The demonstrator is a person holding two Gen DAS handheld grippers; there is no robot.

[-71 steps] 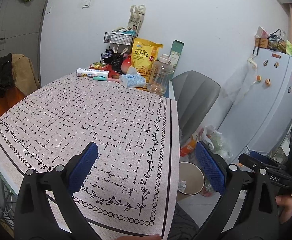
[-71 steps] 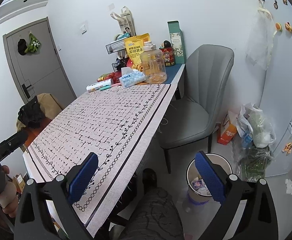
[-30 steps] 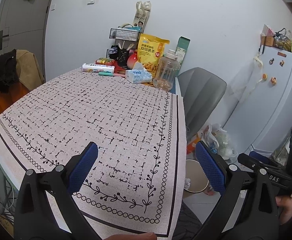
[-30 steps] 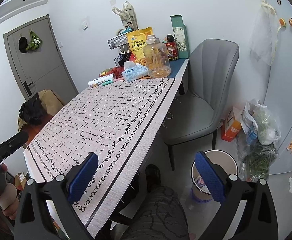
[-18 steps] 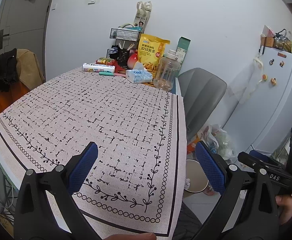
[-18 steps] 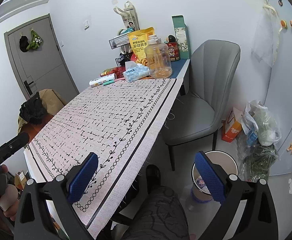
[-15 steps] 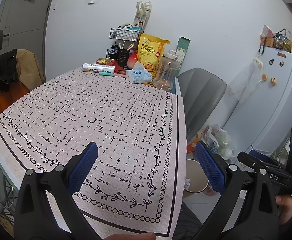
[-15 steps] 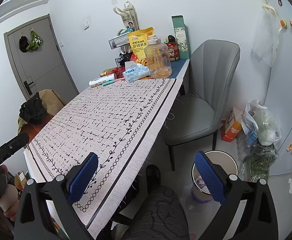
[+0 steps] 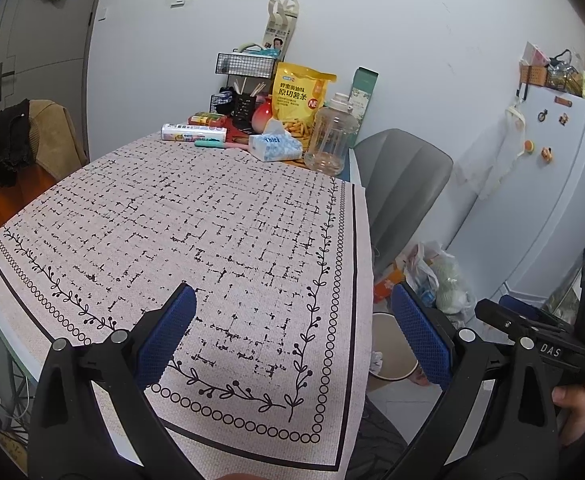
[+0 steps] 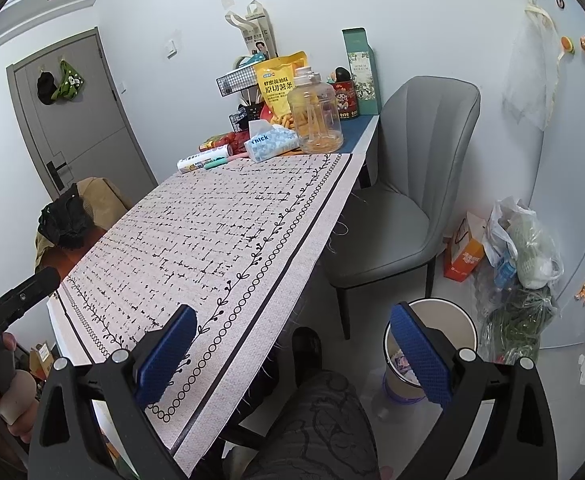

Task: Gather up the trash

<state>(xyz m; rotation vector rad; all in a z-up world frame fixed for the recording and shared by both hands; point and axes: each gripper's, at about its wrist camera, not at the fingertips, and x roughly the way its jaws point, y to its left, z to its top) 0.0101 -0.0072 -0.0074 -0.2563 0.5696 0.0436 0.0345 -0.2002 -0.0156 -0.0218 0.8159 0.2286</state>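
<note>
while the left gripper (image 9: 292,330) hovers over the near end of the patterned tablecloth (image 9: 220,232), its jaws stand wide apart with nothing between them. the right gripper (image 10: 290,350) is likewise spread and empty, above the table's right edge. the trash bin (image 10: 448,320) sits on the floor beside the grey chair (image 10: 412,184), with scraps inside.
</note>
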